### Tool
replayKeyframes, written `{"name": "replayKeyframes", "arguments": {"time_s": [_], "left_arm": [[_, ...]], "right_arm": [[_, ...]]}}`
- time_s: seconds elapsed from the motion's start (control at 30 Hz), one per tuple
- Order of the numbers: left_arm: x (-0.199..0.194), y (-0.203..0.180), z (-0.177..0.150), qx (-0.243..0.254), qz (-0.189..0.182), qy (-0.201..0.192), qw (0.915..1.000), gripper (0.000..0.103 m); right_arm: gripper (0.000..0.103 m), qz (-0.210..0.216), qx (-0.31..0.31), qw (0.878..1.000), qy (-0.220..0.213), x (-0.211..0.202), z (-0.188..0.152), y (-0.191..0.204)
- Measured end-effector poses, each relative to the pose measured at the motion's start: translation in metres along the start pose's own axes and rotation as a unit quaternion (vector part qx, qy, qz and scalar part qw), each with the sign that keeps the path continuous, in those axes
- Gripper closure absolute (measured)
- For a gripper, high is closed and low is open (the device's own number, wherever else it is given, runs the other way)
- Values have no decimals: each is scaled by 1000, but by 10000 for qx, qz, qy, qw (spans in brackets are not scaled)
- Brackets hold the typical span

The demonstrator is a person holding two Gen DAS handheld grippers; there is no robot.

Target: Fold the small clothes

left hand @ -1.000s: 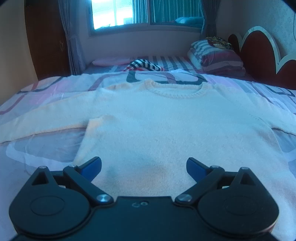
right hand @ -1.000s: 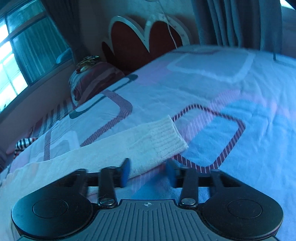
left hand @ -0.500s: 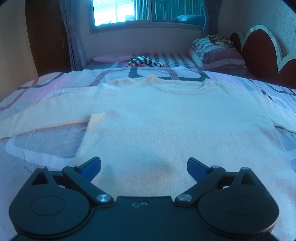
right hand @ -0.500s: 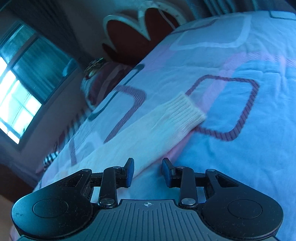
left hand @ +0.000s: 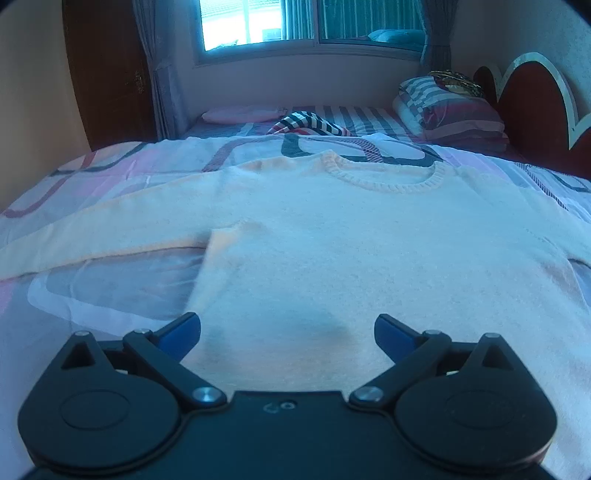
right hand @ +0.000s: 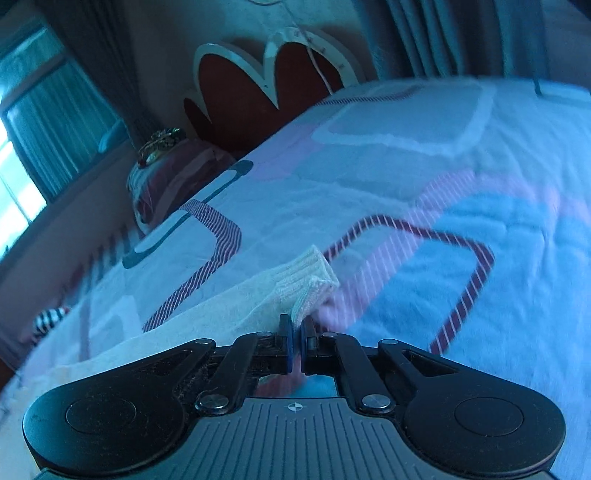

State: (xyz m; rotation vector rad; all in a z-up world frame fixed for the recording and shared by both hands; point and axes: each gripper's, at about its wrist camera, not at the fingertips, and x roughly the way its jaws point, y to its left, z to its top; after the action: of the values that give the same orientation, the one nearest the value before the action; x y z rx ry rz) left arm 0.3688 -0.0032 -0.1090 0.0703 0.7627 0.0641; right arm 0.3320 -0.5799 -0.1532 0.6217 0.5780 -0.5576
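Note:
A cream knitted sweater lies flat, front up, on the bed, neckline away from me and both sleeves spread out to the sides. My left gripper is open and empty, its blue-tipped fingers spread just above the sweater's lower body. In the right wrist view the sweater's right sleeve runs in from the left, ending in a ribbed cuff. My right gripper is shut on the near edge of that cuff, which bunches up between the fingers.
The bed is covered by a patterned sheet in pink, blue and white. A stack of striped pillows lies by the red headboard. A striped black-and-white garment lies beyond the sweater. A window and a wooden door stand behind.
My right gripper has closed from open onto the edge of the sleeve cuff, and the cuff has bunched up. My left gripper has stayed open above the sweater's lower body.

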Motion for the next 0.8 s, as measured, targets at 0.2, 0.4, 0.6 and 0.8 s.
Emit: {"name": "replayKeyframes", "arguments": {"time_s": [0.2,0.4,0.6,0.8], "left_arm": [[1,25,5,-176,96,114,9997,6],[-1,49,8,-322,244,155,9991,10],[-8,69,8,-357,312,191,9987,12],[-10,88,6,-514,439,196,9975,13]], "right_arm": [[100,428,-680,9968,-36,9,-4,70],[100,1565,-1532,9755,215,4,-51,196],[100,2537,-2604,9300,546,-18,-143,321],[100,3122,-3462,8813,771,-37,-236,399]]}}
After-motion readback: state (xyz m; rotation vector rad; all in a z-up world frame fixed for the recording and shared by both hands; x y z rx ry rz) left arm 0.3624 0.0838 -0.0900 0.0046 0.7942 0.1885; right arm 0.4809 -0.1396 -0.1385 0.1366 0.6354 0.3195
